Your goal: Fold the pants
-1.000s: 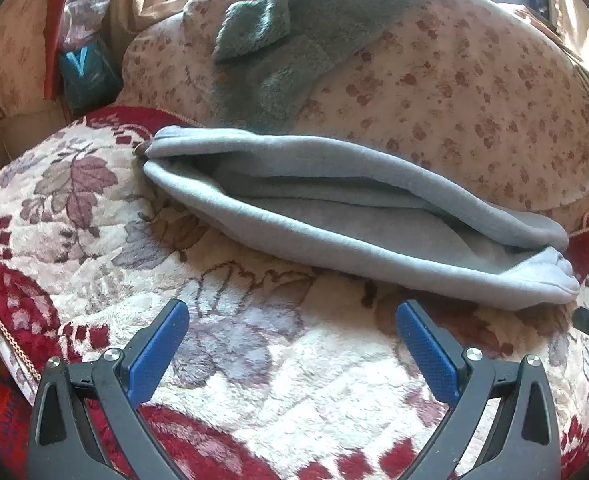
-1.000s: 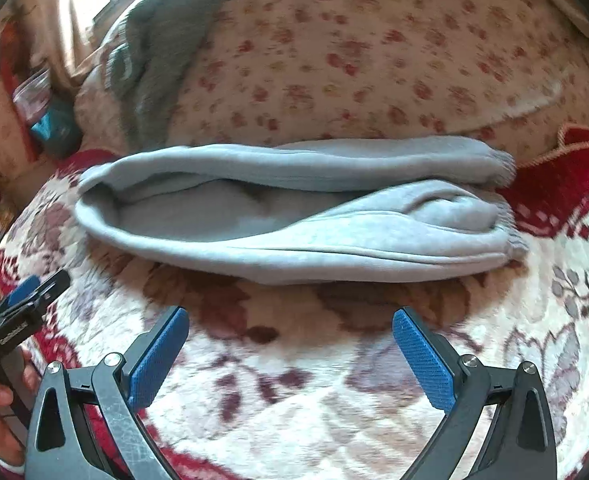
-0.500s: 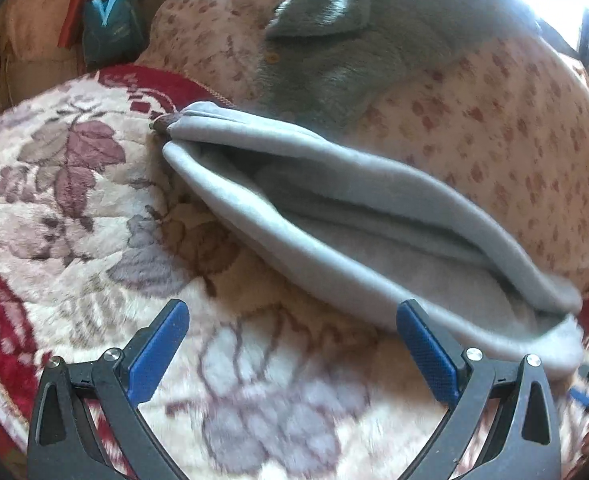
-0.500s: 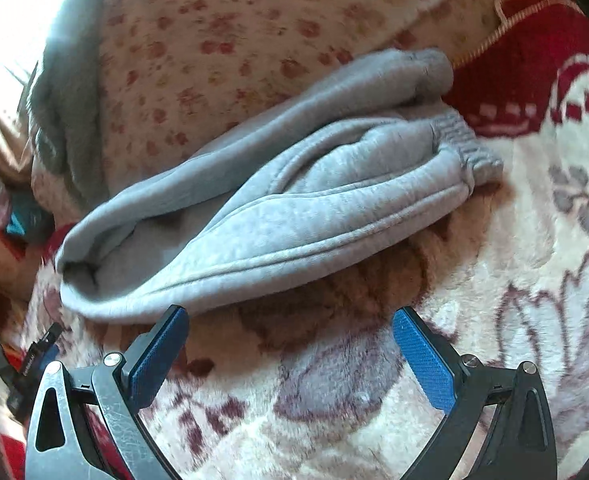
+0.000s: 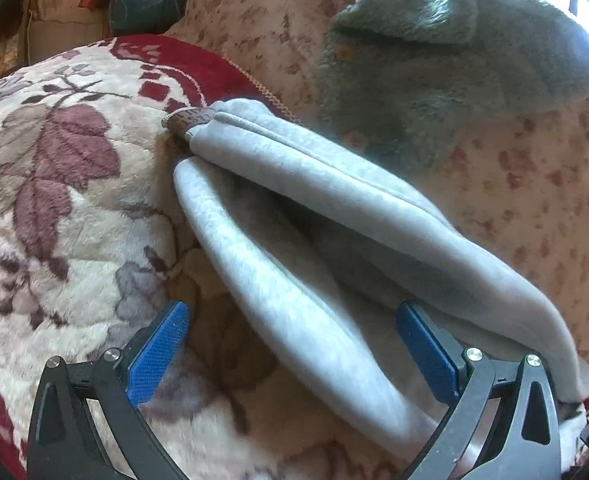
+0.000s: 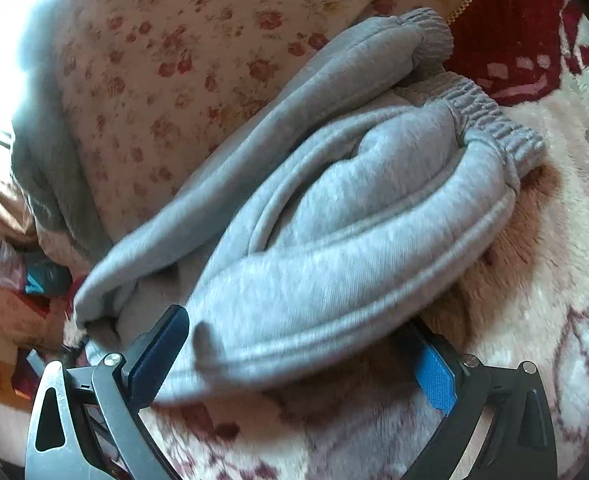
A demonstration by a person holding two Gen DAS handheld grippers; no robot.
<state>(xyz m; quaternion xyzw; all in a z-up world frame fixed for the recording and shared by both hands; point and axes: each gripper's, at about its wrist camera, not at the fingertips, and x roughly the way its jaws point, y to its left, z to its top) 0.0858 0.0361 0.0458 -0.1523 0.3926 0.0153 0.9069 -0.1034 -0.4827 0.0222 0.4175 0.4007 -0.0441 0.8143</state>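
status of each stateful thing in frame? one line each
grey sweatpants: folded lengthwise, lying on the floral blanket, elastic waistband at the far end
left gripper: open, straddling the near edge of the pants
right gripper: open, fabric between its fingers
grey fleece garment: draped over the cushion

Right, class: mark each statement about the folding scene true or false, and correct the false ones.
1. The grey sweatpants lie on a floral blanket. True.
2. The left gripper is clamped shut on the fabric. False: it is open, with the pants between its fingers.
3. The right gripper is open. True.
4. The ribbed cuffs point toward the right gripper. False: they lie at the far end.
5. A fuzzy grey garment lies behind the pants. True.
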